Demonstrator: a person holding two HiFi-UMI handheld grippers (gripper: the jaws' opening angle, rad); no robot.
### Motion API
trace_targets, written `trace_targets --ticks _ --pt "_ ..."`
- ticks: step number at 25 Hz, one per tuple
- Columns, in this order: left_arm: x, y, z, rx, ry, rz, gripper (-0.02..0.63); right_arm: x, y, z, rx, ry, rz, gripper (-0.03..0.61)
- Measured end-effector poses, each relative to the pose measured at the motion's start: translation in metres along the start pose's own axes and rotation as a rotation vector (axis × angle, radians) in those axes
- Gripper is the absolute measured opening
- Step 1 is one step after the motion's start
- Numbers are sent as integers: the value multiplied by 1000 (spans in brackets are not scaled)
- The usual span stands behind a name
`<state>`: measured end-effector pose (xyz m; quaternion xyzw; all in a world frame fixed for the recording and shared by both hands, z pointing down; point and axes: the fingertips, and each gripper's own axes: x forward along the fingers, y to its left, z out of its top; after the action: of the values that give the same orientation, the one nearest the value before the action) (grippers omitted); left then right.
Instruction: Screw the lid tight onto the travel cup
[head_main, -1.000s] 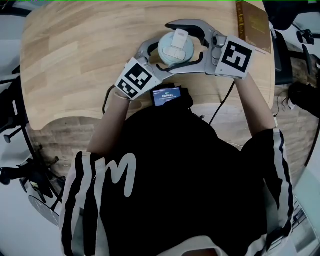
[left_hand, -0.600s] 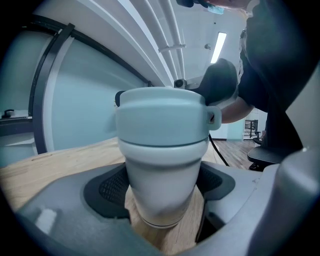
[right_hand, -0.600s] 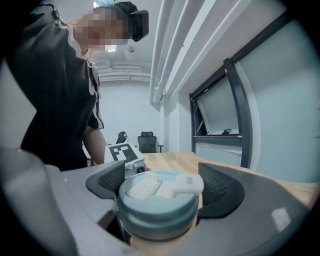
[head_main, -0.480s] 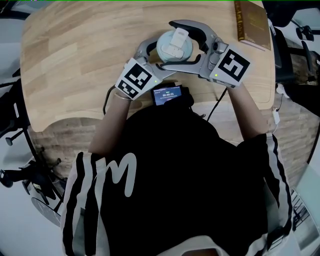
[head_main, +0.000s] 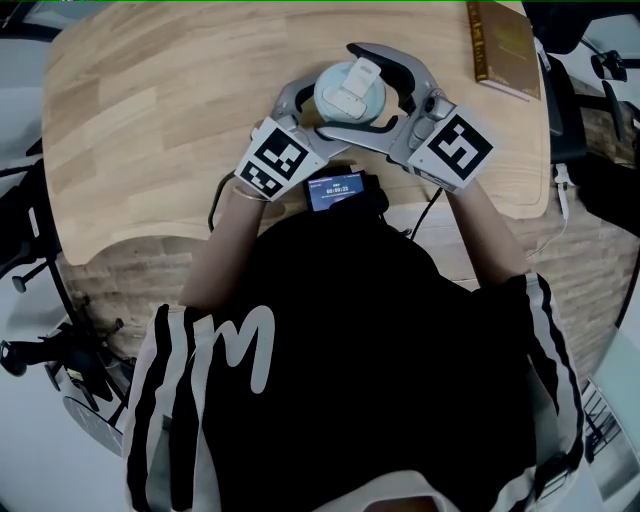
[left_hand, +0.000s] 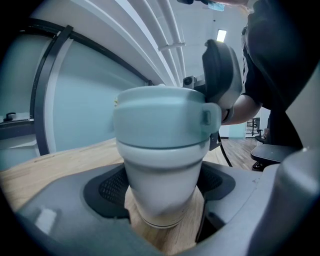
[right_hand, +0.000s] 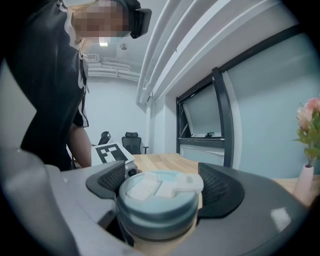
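The travel cup (left_hand: 155, 170) stood upright on the pale wooden table (head_main: 150, 120), toward its far side and directly in front of the person, with its light blue lid (head_main: 351, 92) seated on top. The left gripper (left_hand: 163, 197) was clenched on the cup's lower, whitish body. In the left gripper view the tapered wall filled the gap between the two dark ribbed pads, and the cup's base rested on the wood just below them. The right gripper (right_hand: 162, 187) came in from the other side at a higher level and grasped the lid. In the right gripper view the jaws stood wide, one ribbed pad on either side of the lid's rim, and the white flip tab on top faced the camera. From the head view the right gripper's jaws curved round the far and near sides of the lid, while the left gripper's sat partly underneath them. The two marker cubes flanked the cup on the near side, the left one (head_main: 275, 160) lower and closer to the table edge than the right one (head_main: 455, 148). A brown book (head_main: 505, 45) lay at the table's far right corner, well apart from the cup. A small dark device with a lit screen (head_main: 335, 190) showed by the near table edge, between the person's forearms.
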<state>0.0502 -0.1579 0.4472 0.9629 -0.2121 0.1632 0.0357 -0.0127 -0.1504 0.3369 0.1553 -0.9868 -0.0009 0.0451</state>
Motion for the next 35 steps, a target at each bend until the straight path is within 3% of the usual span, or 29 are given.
trace_targets --ticks 9,19,35 --pt "1 1 1 -1 7 20 420 -1 -4 1 9 -7 -112 453" --pt "1 2 1 -15 13 49 422 -7 -10 5 26 -55 -301 442" --pt "3 5 0 -34 29 97 425 -10 -14 5 38 -76 -468 434"
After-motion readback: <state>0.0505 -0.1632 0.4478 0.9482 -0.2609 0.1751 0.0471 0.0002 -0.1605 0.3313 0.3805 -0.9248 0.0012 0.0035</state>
